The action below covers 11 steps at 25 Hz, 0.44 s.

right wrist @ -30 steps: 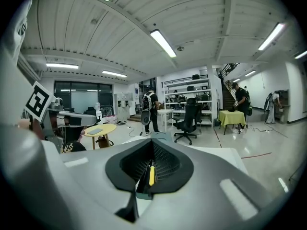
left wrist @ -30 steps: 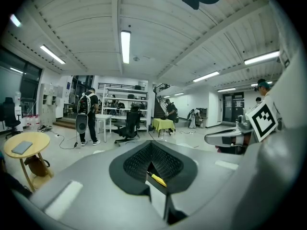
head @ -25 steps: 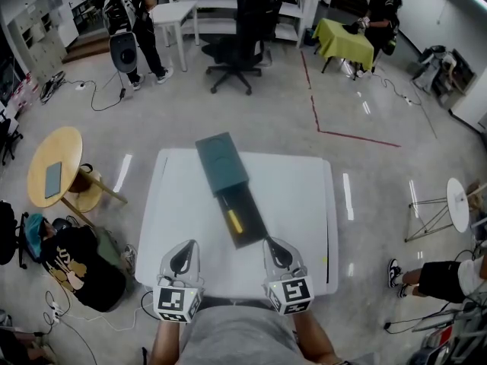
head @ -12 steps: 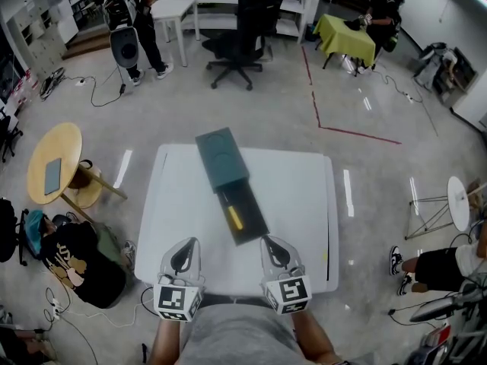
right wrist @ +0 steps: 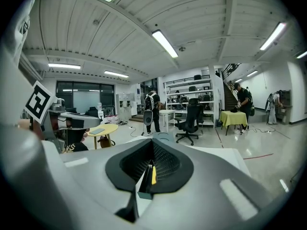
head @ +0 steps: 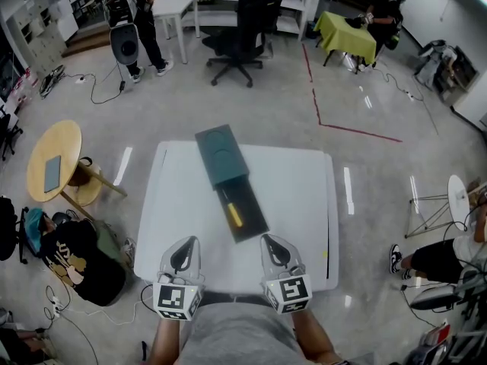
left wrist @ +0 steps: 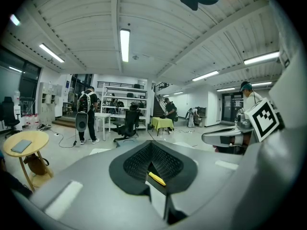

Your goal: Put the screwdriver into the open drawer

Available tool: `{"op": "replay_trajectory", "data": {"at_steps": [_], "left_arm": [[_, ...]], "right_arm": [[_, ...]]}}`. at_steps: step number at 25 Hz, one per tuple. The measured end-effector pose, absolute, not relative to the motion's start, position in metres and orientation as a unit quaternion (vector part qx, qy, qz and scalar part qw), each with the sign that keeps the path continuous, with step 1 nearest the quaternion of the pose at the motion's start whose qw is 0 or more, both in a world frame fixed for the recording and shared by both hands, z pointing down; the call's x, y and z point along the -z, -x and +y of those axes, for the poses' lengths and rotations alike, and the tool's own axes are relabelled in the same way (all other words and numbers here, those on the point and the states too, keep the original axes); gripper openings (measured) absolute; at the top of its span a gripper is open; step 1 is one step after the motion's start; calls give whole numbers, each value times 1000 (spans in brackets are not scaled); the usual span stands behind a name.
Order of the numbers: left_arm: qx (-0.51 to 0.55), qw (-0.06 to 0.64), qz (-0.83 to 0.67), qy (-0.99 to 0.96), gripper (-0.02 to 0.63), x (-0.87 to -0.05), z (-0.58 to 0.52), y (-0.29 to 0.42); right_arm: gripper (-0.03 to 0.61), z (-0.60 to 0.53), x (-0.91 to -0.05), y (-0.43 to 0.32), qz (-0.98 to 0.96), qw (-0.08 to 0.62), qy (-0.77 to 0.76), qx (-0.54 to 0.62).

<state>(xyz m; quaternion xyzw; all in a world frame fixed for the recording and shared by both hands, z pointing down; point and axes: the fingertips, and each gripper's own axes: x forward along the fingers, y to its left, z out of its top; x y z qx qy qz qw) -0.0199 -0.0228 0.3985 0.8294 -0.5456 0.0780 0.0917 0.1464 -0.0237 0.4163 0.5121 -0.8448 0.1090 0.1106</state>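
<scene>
1. Two grippers are at the near edge of the white table (head: 304,204): the left gripper (head: 186,243) and the right gripper (head: 272,241).
2. Both have their jaws pressed together, with nothing in them.
3. The yellow screwdriver (head: 234,217) lies inside the open drawer (head: 252,210), apart from both grippers.

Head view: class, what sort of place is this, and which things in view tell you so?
Most likely an open lab or workshop space: a polished concrete floor marked with red tape, white shelving along the far wall with an office chair before it, and cables trailing across the floor.
</scene>
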Motion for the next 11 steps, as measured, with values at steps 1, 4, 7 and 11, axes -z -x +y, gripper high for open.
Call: {"op": "replay_trajectory", "data": {"at_steps": [1, 4, 7, 11], "left_arm": [[-78, 92, -546, -829, 11, -398, -23, 20], [-79, 92, -545, -829, 11, -398, -21, 19], [-77, 91, -546, -829, 11, -398, -20, 20], [-78, 88, -546, -829, 11, -398, -19, 20]], "right_arm": [[3, -23, -416, -147, -845, 111, -512, -109], [3, -22, -415, -148, -844, 112, -513, -109], [3, -21, -417, -147, -845, 111, -512, -108], [3, -21, -418, -145, -847, 108, -510, -106]]}}
